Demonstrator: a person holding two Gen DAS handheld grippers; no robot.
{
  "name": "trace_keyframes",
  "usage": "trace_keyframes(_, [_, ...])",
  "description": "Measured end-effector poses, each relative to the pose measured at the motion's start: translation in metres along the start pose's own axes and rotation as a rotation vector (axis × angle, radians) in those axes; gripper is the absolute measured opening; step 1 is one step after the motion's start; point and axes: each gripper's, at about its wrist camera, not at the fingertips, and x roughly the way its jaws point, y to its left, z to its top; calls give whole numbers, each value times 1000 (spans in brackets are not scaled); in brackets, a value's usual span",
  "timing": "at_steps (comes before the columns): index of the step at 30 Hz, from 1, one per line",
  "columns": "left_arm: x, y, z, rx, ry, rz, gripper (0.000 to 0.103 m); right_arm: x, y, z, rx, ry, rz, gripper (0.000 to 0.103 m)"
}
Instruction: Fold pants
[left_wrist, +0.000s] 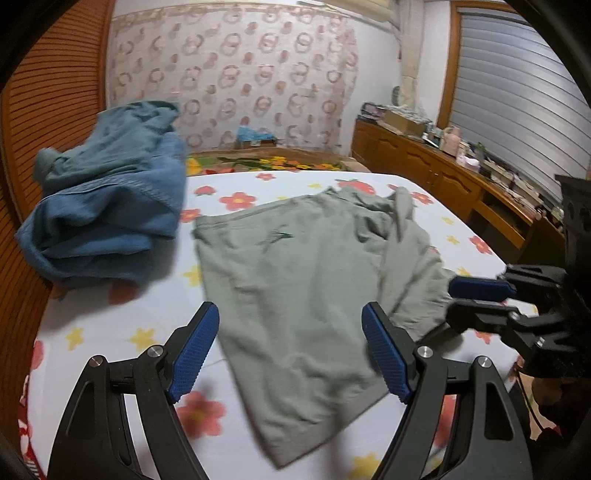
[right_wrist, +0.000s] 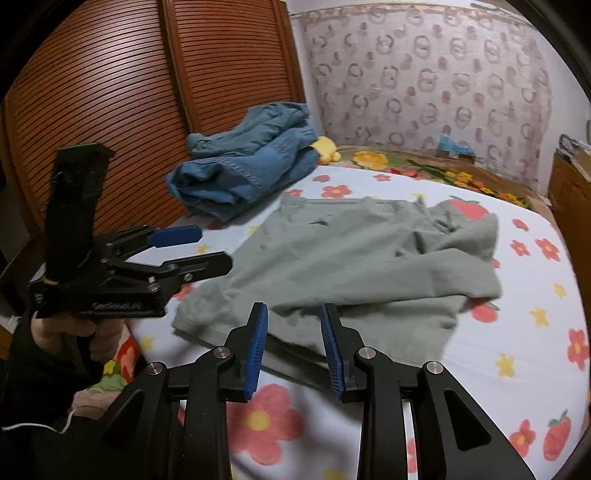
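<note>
The right gripper (right_wrist: 295, 347) hovers low over the near edge of the pants (right_wrist: 369, 258), its blue pads partly apart with nothing pinched between them; the cloth edge lies just beyond and under the fingertips, not clamped. In the left wrist view the same tool shows side-on at the right border (left_wrist: 476, 301), its tips touching or just short of the pants' right-hand edge — which of the two I cannot tell.

The left gripper (left_wrist: 290, 354) stands wide apart and empty, held above the near part of the grey-green pants (left_wrist: 295, 266); the fabric passes below the gap between its pads, with no contact that I can make out.

The pants lie on the flowered bedsheet (right_wrist: 517, 369), flat on the left side and bunched into a thick fold toward the far right. Their long axis runs from the hem, near the left gripper, away toward the crumpled waist end at the far right. Both tools sit at the near side, the left nearer the hem, the right nearer the side edge by the bunched part.

A heap of blue clothes (right_wrist: 240, 173) rests well apart, far left, against the louvred wardrobe doors (right_wrist: 110, 110).

My judgement: the next fold turns on taking the near edge and carrying it away from the person, across that axis.
</note>
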Motion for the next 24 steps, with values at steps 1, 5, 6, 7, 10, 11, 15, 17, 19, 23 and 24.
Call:
trace_keyframes(1, [1, -3, 0, 5, 2, -6, 80, -1, -2, 0, 4, -2, -9, 31])
trace_keyframes(5, [5, -15, -1, 21, 13, -44, 76, -2, -9, 4, 18, -13, -57, 36])
trace_keyframes(6, [6, -18, -1, 24, 18, -55, 71, -2, -10, 5, 20, -15, -70, 37])
trace_keyframes(7, [7, -20, -3, 28, 26, -64, 70, -2, -12, 5, 21, -17, -84, 37])
trace_keyframes(10, [10, -27, -6, 37, 42, -80, 63, 1, -21, 5, 33, -19, -129, 40])
trace_keyframes(11, [11, -29, -7, 39, 45, -89, 57, 2, -23, 5, 36, -19, -143, 40])
trace_keyframes(15, [17, -37, -11, 46, 75, -118, 41, 10, -32, 0, 57, -8, -200, 42])
trace_keyframes(17, [21, -41, -14, 56, 91, -125, 37, 16, -37, -2, 76, 2, -221, 42])
trace_keyframes(19, [24, -45, -16, 64, 103, -135, 36, 22, -39, -2, 86, 11, -239, 43])
trace_keyframes(23, [30, -52, -20, 73, 129, -145, 32, 31, -38, 0, 87, 29, -262, 43])
trace_keyframes(24, [31, -52, -21, 71, 136, -147, 26, 33, -38, 3, 94, 31, -257, 43])
